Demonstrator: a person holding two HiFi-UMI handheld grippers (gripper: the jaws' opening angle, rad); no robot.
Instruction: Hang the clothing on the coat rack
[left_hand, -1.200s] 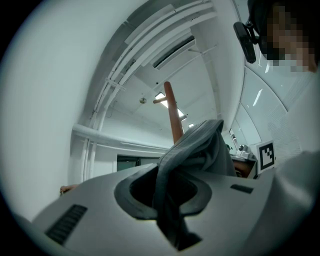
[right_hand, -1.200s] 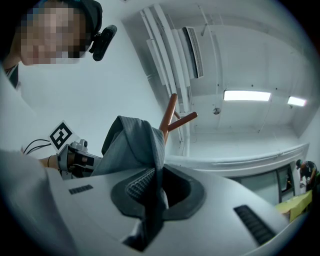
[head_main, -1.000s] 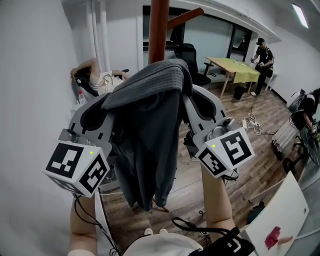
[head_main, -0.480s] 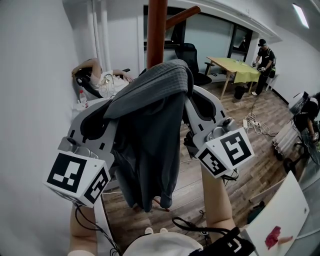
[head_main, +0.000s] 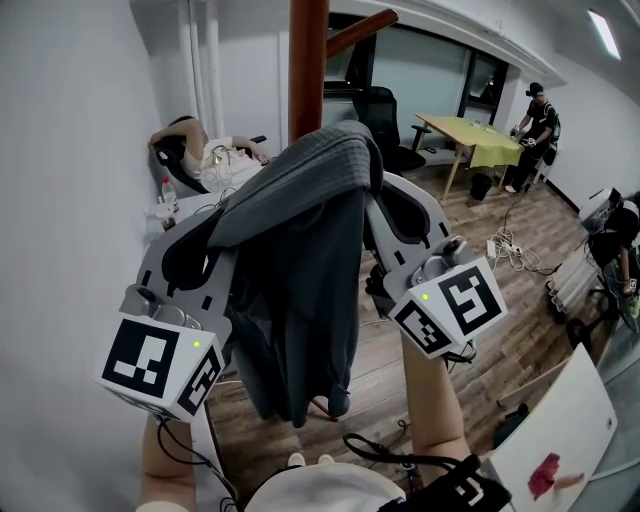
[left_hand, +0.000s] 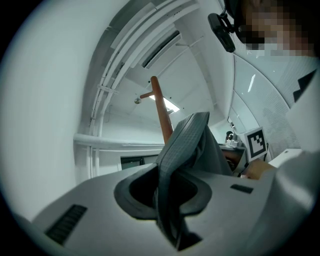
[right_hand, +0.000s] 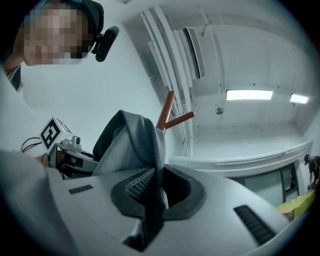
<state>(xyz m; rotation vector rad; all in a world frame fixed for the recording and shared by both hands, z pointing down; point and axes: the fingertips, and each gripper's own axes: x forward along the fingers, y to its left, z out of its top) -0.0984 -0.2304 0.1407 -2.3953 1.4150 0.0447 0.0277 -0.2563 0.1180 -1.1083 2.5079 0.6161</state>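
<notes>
Left tool (left_hand: 167, 200) and right tool (right_hand: 150, 200) each clamp the grey garment (head_main: 300, 250) by its ribbed top edge near the rack (head_main: 308, 60); soft, probably light, it drapes limply.

**Camera Placement, Three Views**

The head view looked steeply down from above, with the left gripper (head_main: 205, 225) and right gripper (head_main: 395, 205) close in the foreground and the floor (head_main: 520, 250) beyond. Each gripper view rode on its own gripper and faced upward along the jaws toward the ceiling (right_hand: 250, 60). All three views shared the grey garment (head_main: 300, 270) and the coat rack (head_main: 308, 60).
</notes>
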